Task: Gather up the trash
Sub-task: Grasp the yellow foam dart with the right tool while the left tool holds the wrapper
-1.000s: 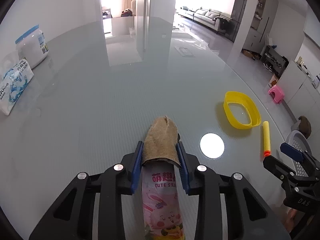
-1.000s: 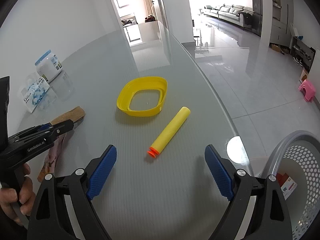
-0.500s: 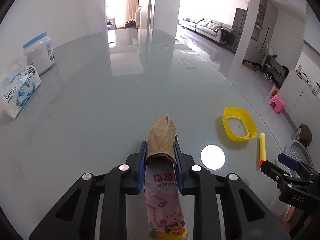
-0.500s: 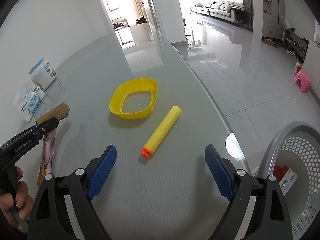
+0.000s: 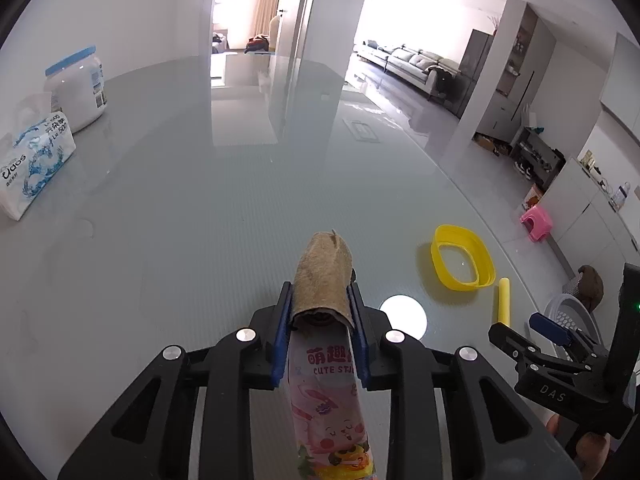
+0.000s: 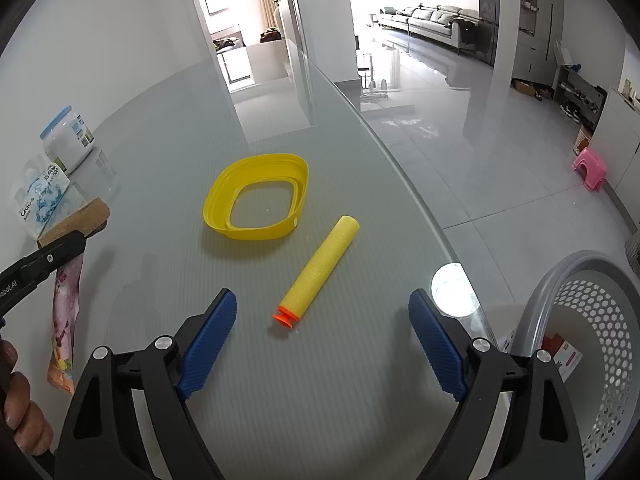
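The left gripper [image 5: 320, 316] has its jaws closed tight on a brown cardboard tube [image 5: 323, 280], pinched flat between the blue pads, with a pink wrapper [image 5: 328, 404] hanging from it back toward the camera; the wrapper carries pink Chinese characters, the English "CUTE ST…" cut off by a pad, and a cartoon rabbit. In the right wrist view tube and wrapper sit at the left edge, lifted off the grey bench [image 6: 160, 184], and the side of the left gripper reads "…obot.AI". The right gripper [image 6: 324, 340] has its jaws spread wide with nothing in them, above a yellow foam dart [image 6: 320, 272] with an orange tip that lies on the bench between the pads. Just beyond the dart is a yellow ring-shaped tray [image 6: 258, 208]. In the left wrist view the right gripper's body shows "DAS". At the far left of the bench a blue-and-white tissue pack [image 5: 34, 164] reads "Uaos" and "500", beside a white jar [image 5: 78, 88] with a blue lid whose label is too small to read. Off the bench's right edge, low and near, stands a grey perforated basket [image 6: 592, 320] holding a white carton [image 6: 562, 356] with a red panel.
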A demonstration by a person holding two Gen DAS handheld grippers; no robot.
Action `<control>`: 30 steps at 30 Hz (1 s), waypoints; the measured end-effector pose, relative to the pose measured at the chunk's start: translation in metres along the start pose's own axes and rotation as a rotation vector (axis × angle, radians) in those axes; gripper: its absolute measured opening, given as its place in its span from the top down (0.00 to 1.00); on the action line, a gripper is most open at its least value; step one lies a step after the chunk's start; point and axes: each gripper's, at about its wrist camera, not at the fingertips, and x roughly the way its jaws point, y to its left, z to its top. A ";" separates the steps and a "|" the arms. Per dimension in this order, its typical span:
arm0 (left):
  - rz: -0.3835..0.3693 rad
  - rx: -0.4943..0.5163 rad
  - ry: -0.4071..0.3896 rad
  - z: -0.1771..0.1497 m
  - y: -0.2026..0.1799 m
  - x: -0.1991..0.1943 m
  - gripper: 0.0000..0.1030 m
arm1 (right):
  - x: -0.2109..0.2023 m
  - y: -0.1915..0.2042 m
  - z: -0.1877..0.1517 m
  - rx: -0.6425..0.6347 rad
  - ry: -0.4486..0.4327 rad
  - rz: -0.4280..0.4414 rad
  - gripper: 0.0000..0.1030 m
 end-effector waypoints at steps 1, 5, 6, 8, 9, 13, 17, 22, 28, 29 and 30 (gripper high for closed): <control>0.001 -0.003 0.000 0.000 0.001 0.000 0.74 | 0.000 0.000 0.000 0.000 -0.001 0.000 0.22; 0.001 -0.013 0.005 -0.002 0.002 0.001 0.74 | 0.000 0.003 0.000 -0.019 -0.014 -0.019 0.41; 0.002 -0.013 0.005 -0.002 0.003 0.001 0.74 | -0.001 0.003 0.000 -0.025 -0.017 -0.019 0.50; 0.002 -0.014 0.002 -0.002 0.002 0.000 0.74 | -0.001 0.004 0.000 -0.038 -0.021 -0.022 0.65; -0.001 -0.015 -0.001 -0.002 0.002 0.000 0.74 | -0.001 0.006 0.000 -0.044 -0.022 -0.018 0.78; 0.010 -0.013 -0.026 0.000 0.003 -0.005 0.74 | -0.001 0.009 -0.002 -0.051 -0.030 -0.001 0.89; 0.018 -0.014 -0.040 -0.001 0.003 -0.009 0.74 | -0.005 0.005 -0.005 -0.038 -0.039 0.023 0.89; 0.035 0.012 -0.061 -0.005 -0.005 -0.015 0.74 | -0.017 -0.005 -0.010 -0.022 -0.054 0.040 0.89; 0.056 0.068 -0.093 -0.017 -0.024 -0.029 0.74 | -0.040 -0.022 -0.023 0.004 -0.069 0.053 0.89; 0.057 0.076 -0.098 -0.020 -0.029 -0.032 0.74 | -0.044 -0.025 -0.025 0.009 -0.072 0.054 0.89; 0.057 0.085 -0.101 -0.023 -0.033 -0.035 0.74 | -0.049 -0.027 -0.027 0.012 -0.075 0.054 0.89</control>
